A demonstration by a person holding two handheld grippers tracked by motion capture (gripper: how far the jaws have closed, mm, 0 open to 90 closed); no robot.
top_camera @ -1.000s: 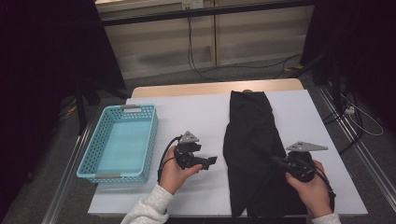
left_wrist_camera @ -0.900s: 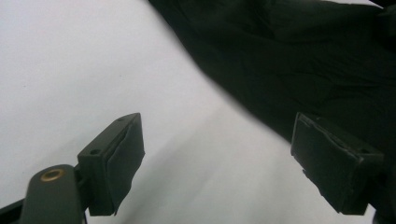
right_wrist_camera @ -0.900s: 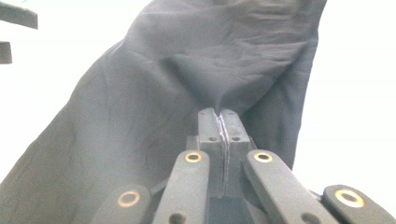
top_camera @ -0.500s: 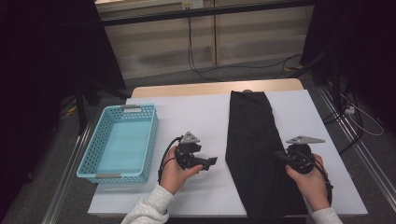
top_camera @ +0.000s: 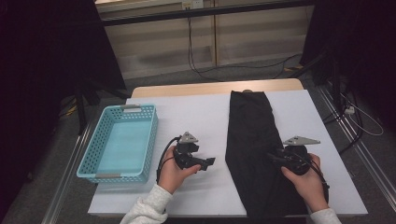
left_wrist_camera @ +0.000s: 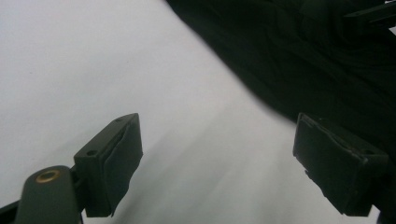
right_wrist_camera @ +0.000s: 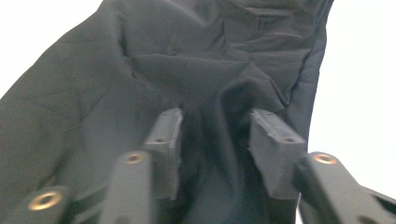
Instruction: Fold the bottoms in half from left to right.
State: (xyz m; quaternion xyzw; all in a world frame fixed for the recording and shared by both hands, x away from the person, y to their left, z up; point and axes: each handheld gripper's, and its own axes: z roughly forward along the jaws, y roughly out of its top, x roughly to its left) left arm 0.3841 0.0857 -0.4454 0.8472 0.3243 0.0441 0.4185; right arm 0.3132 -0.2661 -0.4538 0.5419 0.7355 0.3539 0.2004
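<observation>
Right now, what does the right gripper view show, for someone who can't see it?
A crumpled black cloth lies on a white table, spread across most of the picture. The right gripper has just been opening; its two black fingers stand apart over a raised fold of the cloth, not pressing it.

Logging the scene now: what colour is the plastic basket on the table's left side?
Light turquoise blue basket, seen best in the high view.

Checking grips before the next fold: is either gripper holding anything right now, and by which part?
Nothing is held. The right gripper has just been opening; a raised fold of the black cloth sits between its jaws, unpinched. The left gripper stands open over bare table.
</observation>
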